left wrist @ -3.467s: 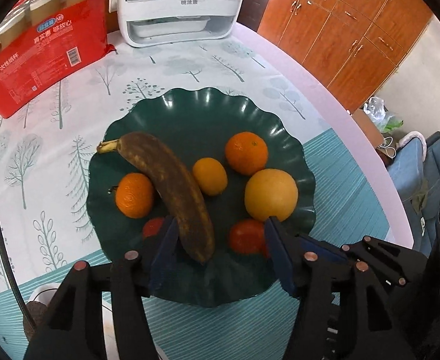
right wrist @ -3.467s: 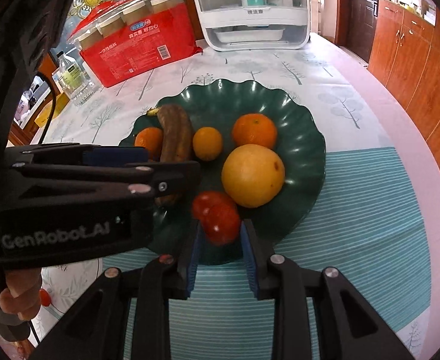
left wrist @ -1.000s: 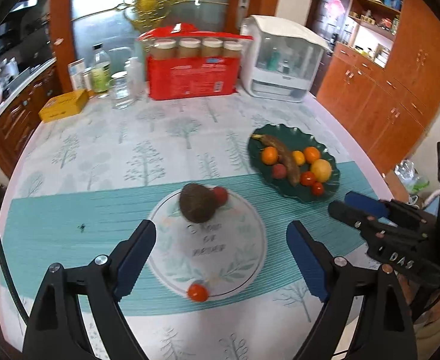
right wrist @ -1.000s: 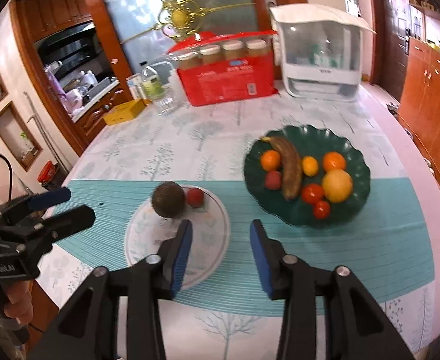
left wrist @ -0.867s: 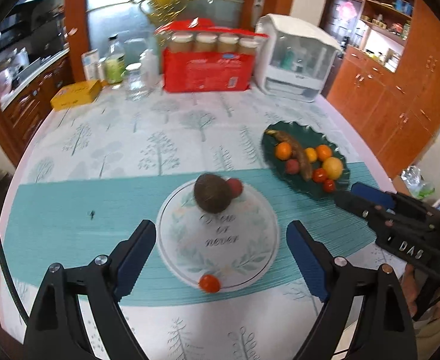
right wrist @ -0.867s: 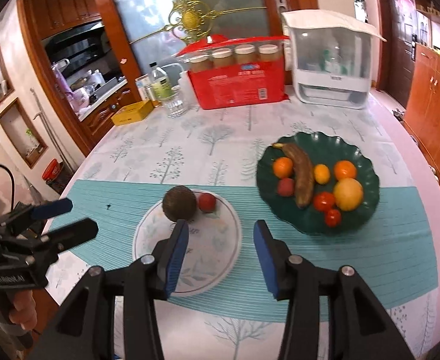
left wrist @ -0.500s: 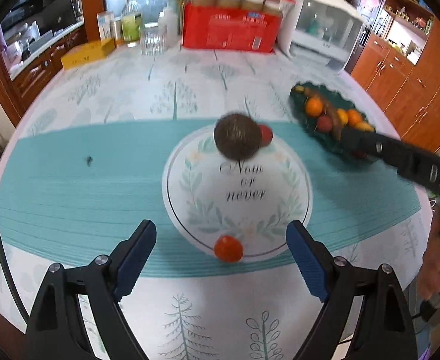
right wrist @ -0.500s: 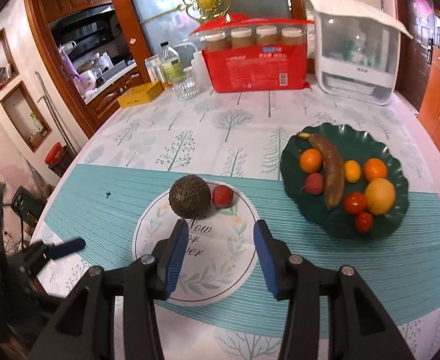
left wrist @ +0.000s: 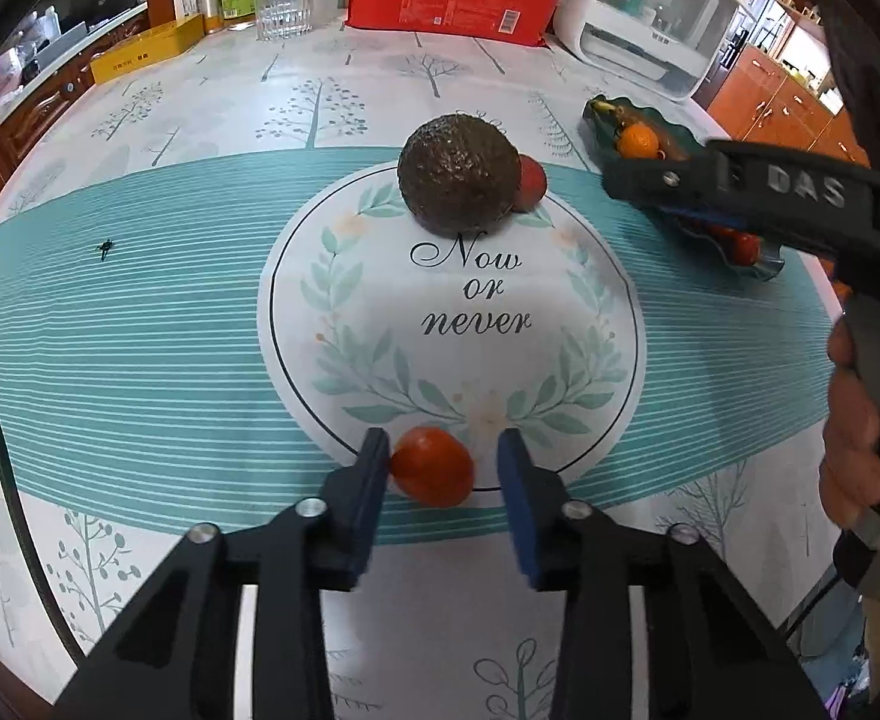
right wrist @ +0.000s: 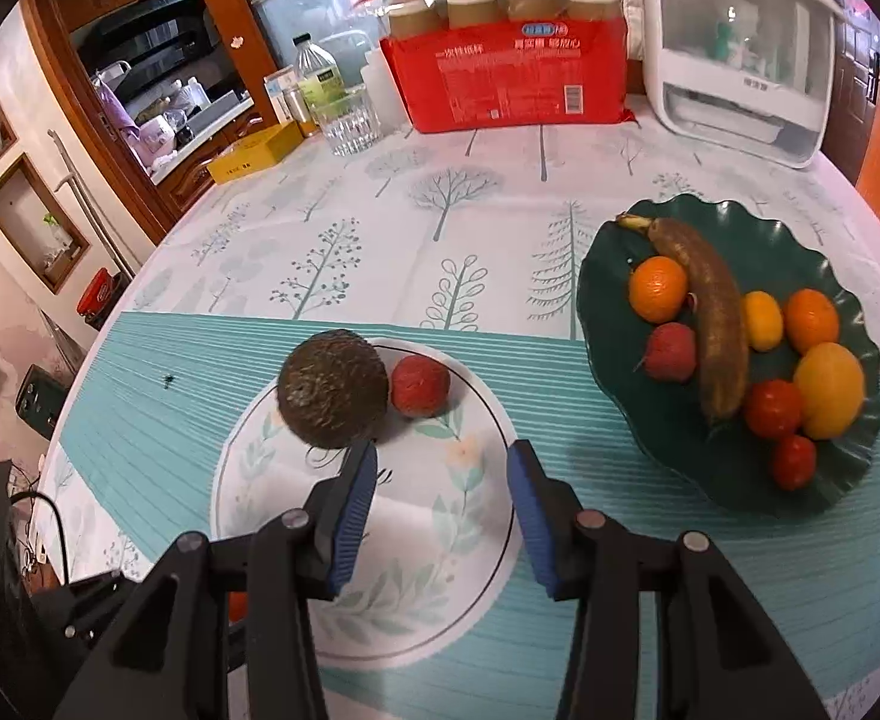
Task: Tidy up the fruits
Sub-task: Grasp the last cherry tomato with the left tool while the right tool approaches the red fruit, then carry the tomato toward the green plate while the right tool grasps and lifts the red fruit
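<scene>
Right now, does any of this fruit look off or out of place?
Yes. The banana on the green plate has gone brown all over, overripe. And a small orange-red fruit sits at the white plate's very edge, not well inside.

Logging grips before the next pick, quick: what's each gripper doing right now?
Left gripper: jaws closing around the small tomato, right pad not yet touching.
Right gripper: open, holding nothing, above the white plate.
</scene>
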The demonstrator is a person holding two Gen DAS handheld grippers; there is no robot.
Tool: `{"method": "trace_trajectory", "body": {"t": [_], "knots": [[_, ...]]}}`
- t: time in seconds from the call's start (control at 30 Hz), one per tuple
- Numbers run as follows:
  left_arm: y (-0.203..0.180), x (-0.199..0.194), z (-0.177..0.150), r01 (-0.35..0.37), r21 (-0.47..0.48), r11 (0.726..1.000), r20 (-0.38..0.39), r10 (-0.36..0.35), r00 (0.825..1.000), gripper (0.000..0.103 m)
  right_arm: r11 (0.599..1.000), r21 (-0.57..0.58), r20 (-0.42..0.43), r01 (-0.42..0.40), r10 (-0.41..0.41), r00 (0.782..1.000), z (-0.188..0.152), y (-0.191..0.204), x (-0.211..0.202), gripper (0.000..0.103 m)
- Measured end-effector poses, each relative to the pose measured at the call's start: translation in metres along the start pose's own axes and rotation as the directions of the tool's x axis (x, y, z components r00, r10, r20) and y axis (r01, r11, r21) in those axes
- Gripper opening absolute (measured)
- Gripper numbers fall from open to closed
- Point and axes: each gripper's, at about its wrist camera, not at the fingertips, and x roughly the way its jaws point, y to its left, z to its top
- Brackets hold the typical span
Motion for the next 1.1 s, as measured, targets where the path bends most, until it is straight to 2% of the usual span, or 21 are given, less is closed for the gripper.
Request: {"method": "trace_trajectory", "body": {"t": [0.03, 0.13, 0.27, 0.37, 0.5, 0.63, 0.77, 0.93, 1.1], "knots": [[0.001, 0.002, 0.000, 0.003, -0.003, 1.000, -0.003, -0.003, 1.000, 0.028, 1.000, -0.003, -0.002, 0.001, -0.001, 1.000, 0.002, 0.000, 0.003, 0.045], [0.002, 0.004, 0.001, 0.019, -0.017, 1.000, -0.006, -0.019, 1.000, 0.027, 1.000, -0.021, -0.012, -0.010, 0.010, 1.000, 0.007, 0.001, 0.015, 0.045], [0.000, 0.005, 0.003, 0.024, -0.007, 1.000, -0.007, -0.024, 1.000, 0.027, 0.992, -0.126, -0.040, -0.025, 0.020, 0.999, 0.013, 0.007, 0.029, 0.045], [0.003, 0.006, 0.006, 0.037, -0.011, 0.999, -0.013, -0.037, 0.999, 0.027, 0.967, -0.254, -0.039, -0.015, 0.005, 0.999, 0.015, 0.013, 0.034, 0.045], [0.006, 0.004, 0.012, 0.046, -0.017, 0.999, -0.009, -0.046, 0.999, 0.027, 0.920, -0.390, -0.077, -0.033, 0.003, 0.997, 0.019, 0.015, 0.046, 0.045], [0.009, 0.002, 0.022, 0.050, -0.024, 0.998, 0.006, -0.050, 0.999, 0.027, 0.884, -0.461, -0.101, -0.070, 0.026, 0.995, 0.022, 0.015, 0.053, 0.045], [0.017, 0.004, 0.033, 0.060, -0.043, 0.997, 0.009, -0.059, 0.998, 0.027, 0.839, -0.531, -0.128, -0.120, 0.060, 0.990, 0.024, 0.016, 0.059, 0.045], [0.031, 0.010, 0.044, 0.067, -0.076, 0.995, -0.001, -0.068, 0.998, 0.027, 0.737, -0.661, -0.160, -0.146, 0.051, 0.986, 0.023, 0.026, 0.065, 0.045], [0.040, 0.018, 0.052, 0.072, -0.095, 0.993, -0.011, -0.073, 0.997, 0.027, 0.657, -0.741, -0.163, -0.143, 0.030, 0.986, 0.024, 0.032, 0.069, 0.045]]}}
